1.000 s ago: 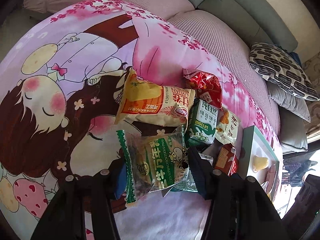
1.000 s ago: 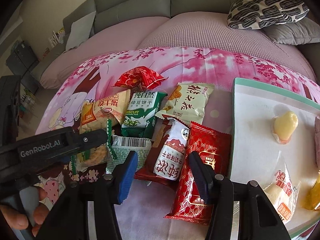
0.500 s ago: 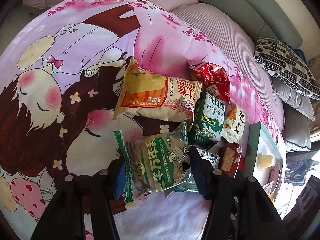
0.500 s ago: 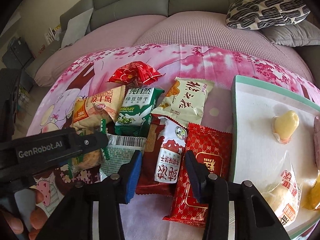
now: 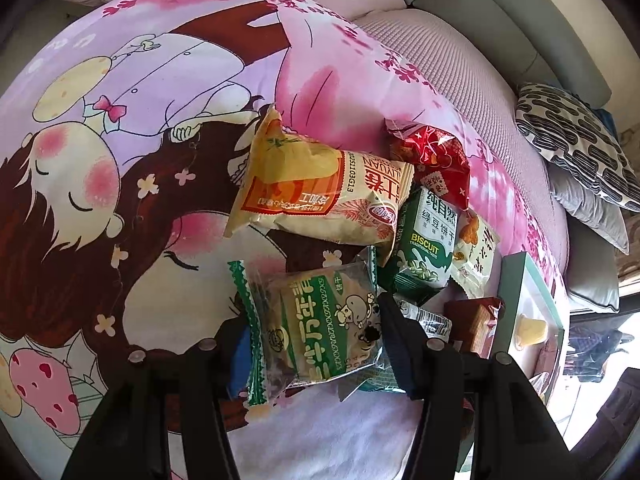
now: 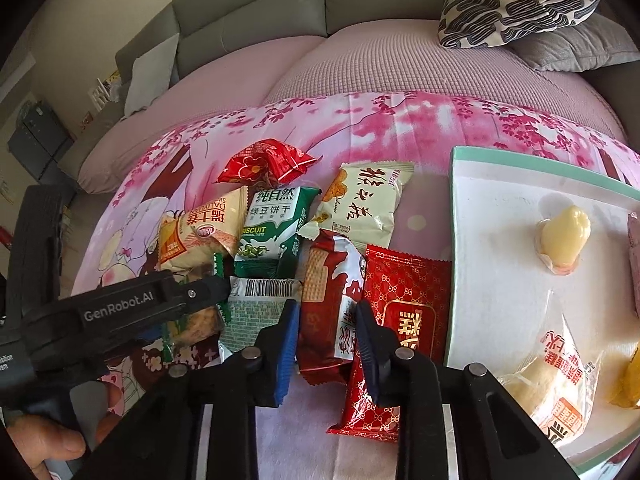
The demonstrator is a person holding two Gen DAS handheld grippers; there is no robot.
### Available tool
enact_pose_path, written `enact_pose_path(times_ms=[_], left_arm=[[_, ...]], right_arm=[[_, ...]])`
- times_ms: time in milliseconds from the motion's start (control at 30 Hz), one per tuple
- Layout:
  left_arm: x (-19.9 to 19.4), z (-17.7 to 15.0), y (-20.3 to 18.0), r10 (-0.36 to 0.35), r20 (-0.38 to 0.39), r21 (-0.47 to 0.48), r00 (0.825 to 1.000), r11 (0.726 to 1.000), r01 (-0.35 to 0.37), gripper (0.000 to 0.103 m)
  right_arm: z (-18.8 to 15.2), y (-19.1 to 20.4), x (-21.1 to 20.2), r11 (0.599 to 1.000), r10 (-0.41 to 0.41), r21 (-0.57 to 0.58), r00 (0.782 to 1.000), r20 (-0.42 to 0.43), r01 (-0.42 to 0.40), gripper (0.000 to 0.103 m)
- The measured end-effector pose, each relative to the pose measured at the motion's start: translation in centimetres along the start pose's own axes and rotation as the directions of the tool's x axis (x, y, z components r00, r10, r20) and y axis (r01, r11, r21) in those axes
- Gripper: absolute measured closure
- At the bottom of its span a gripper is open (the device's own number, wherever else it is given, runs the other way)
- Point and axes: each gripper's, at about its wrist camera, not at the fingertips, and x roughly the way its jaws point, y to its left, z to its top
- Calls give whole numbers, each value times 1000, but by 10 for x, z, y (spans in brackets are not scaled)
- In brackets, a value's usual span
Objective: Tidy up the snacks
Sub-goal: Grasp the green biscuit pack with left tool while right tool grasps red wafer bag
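Observation:
Several snack packets lie in a pile on a pink cartoon blanket [image 5: 160, 120]. My left gripper [image 5: 312, 340] is shut on a clear green-printed biscuit packet [image 5: 320, 328]. It also shows at the left of the right wrist view [image 6: 192, 320]. My right gripper [image 6: 326, 332] has its jaws closed in on a dark red and white wafer packet [image 6: 332, 300]. A red gold-patterned packet [image 6: 400, 312] lies just right of it. A green BISCUIT packet [image 6: 272, 228], a yellow-orange packet [image 5: 320, 196], a cream packet [image 6: 360, 204] and a red foil packet [image 6: 264, 164] lie beyond.
A white tray with a green rim [image 6: 500, 280] stands at the right and holds a pale yellow snack [image 6: 564, 236] and a wrapped bun [image 6: 556, 384]. A grey sofa [image 6: 360, 0] with a patterned cushion [image 6: 516, 0] lies behind.
My right gripper's jaws have narrowed around the dark red and white wafer packet. The left gripper still holds the green-printed packet and has shifted only slightly.

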Motion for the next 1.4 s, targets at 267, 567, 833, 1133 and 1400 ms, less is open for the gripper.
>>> enact_pose_path(times_ms=[267, 567, 833, 1133, 1400], left_arm=[[3, -2, -14, 87, 16, 74, 996, 993, -88, 45], [5, -3, -19, 112, 26, 93, 993, 989, -114, 45], [7, -1, -19, 106, 23, 88, 994, 990, -108, 45], [7, -1, -19, 106, 22, 90, 994, 990, -108, 45], [2, 1, -13, 81, 18, 66, 997, 994, -82, 47]], right_arm=[[-2, 5, 5, 999, -31, -40, 1000, 6, 31, 73], [-2, 10, 6, 996, -48, -80, 999, 2, 48, 71], [-5, 15, 12, 989, -81, -120, 997, 2, 80, 55], [-3, 7, 5, 998, -45, -50, 999, 7, 46, 72], [0, 7, -9, 999, -30, -39, 999, 31, 31, 77]])
